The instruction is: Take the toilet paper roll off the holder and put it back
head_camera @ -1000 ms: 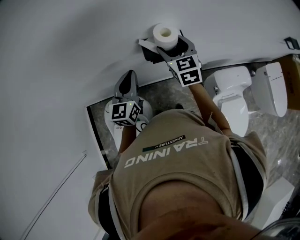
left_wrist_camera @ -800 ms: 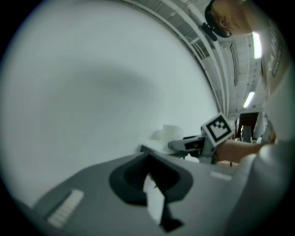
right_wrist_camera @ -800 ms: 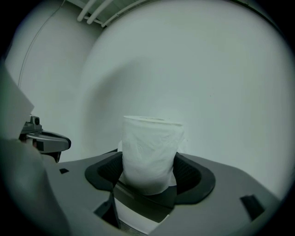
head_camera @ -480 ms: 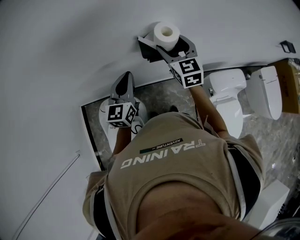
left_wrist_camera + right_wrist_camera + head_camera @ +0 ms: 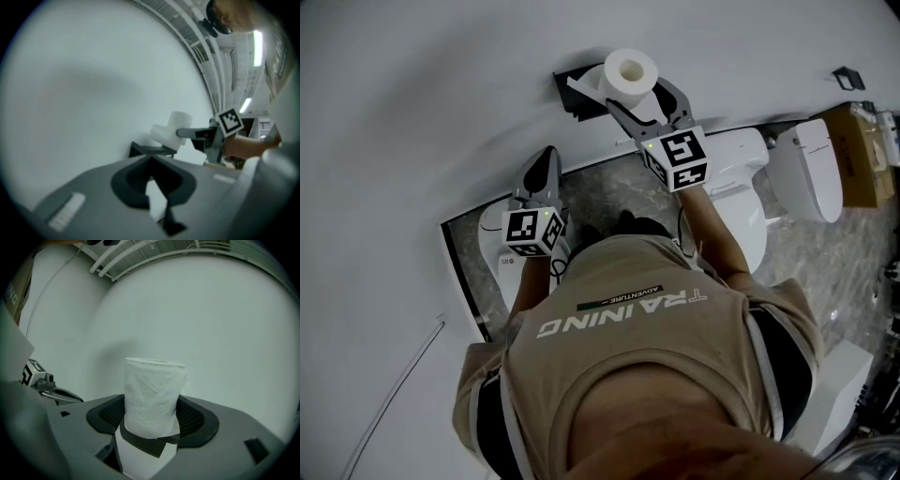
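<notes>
White toilet paper roll (image 5: 630,66) in right gripper (image 5: 634,90) jaws now clear of black wall holder (image 5: 568,86), ready for replacing; left gripper (image 5: 549,156) jaws closed.

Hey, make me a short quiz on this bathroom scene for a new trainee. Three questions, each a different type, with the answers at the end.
1. True or false: the left claw is shut with nothing between its jaws.
2. In the head view, on which side of the toilet paper roll does the dark wall holder show? A. left B. right C. it is out of view
3. Fill in: the right claw is ___ on the toilet paper roll, which stands between its jaws.
Key: 1 true; 2 A; 3 shut.
</notes>
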`<state>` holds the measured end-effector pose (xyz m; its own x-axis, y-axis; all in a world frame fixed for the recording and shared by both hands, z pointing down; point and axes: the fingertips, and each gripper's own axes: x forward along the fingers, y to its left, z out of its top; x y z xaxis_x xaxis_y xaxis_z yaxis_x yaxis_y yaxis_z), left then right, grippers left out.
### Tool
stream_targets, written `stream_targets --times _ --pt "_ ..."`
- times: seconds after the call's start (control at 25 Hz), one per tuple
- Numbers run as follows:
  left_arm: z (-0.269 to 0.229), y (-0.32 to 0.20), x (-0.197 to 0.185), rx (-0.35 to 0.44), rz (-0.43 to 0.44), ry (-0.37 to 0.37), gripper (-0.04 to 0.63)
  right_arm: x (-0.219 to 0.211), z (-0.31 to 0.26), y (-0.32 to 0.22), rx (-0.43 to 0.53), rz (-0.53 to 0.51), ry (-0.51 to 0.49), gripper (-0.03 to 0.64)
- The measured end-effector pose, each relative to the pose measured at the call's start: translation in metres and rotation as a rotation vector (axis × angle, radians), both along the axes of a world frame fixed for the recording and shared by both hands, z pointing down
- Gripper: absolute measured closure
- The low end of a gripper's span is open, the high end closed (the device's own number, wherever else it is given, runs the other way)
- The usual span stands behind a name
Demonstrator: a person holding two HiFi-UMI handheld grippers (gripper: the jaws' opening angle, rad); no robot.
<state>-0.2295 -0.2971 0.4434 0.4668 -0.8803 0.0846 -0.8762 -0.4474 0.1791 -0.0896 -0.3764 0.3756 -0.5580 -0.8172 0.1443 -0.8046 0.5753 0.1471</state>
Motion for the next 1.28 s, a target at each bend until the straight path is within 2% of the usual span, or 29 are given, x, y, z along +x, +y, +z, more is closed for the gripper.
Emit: stream_targets --times 0.16,0.36,0.72,1.08,1.28 --pt "0.002 0.009 0.017 0.004 0.043 0.001 0.595 0.010 0.002 0.025 -0.010 -0.005 -0.032 0.295" --pt "-0.006 0.035 0.039 0.028 0.045 -0.005 0.595 0.023 0.009 0.051 -0.037 -0.030 -0.074 0.295" --pt "-0.018 0.086 0.070 0.038 -0.055 -0.043 0.595 0.050 -0.003 0.099 -0.002 -0.128 -0.116 0.295" --pt "0.001 0.157 0.105 -0.033 -0.124 -0.064 0.595 0.083 0.013 0.149 -0.020 -0.192 -0.141 0.295" --pt "0.003 0.173 0.108 -0.050 -0.149 -0.077 0.595 0.089 0.022 0.158 -0.039 -0.210 -0.157 0.295"
